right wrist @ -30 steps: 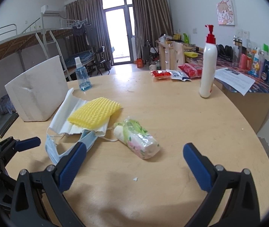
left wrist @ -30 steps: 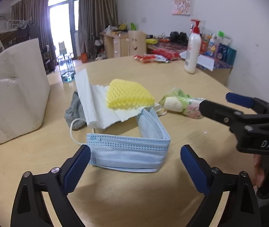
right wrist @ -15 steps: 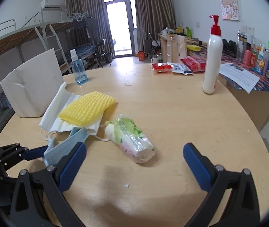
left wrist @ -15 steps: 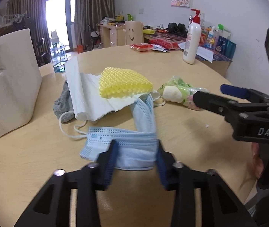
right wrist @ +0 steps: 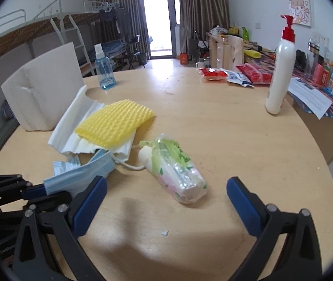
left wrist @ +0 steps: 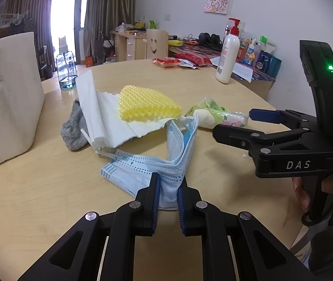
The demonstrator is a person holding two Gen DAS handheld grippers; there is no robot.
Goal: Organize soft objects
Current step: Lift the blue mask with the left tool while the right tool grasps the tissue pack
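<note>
Left cam first: my left gripper (left wrist: 168, 187) has just been closing and now has the near edge of the blue mask (left wrist: 152, 166) pinched between its pads, fabric bunched up in the gap. The rest of the mask trails away toward the yellow sponge (left wrist: 147, 105), which sits on a white paper towel (left wrist: 110, 119). A grey cloth (left wrist: 72, 128) pokes out left of the sponge, and a tissue pack (left wrist: 215, 114) lies just right of it. My right gripper (left wrist: 234, 124) comes in from the right with its jaws apart, near the pack; the body reads "DAS" and a green light glows on it. Far behind the sponge stands a lotion bottle (left wrist: 228, 51) with a red pump; any label is too small to read.

Right cam: my right gripper (right wrist: 166, 196) is wide open, nothing touching the pads, and the tissue pack (right wrist: 173, 166) lies on the table (right wrist: 213, 128) just ahead of the gap. Sponge (right wrist: 114, 124) is behind-left of the pack, the mask (right wrist: 82, 173) below the sponge, running to my left gripper (right wrist: 37, 190) at the left edge. Pack print is unreadable.
</note>
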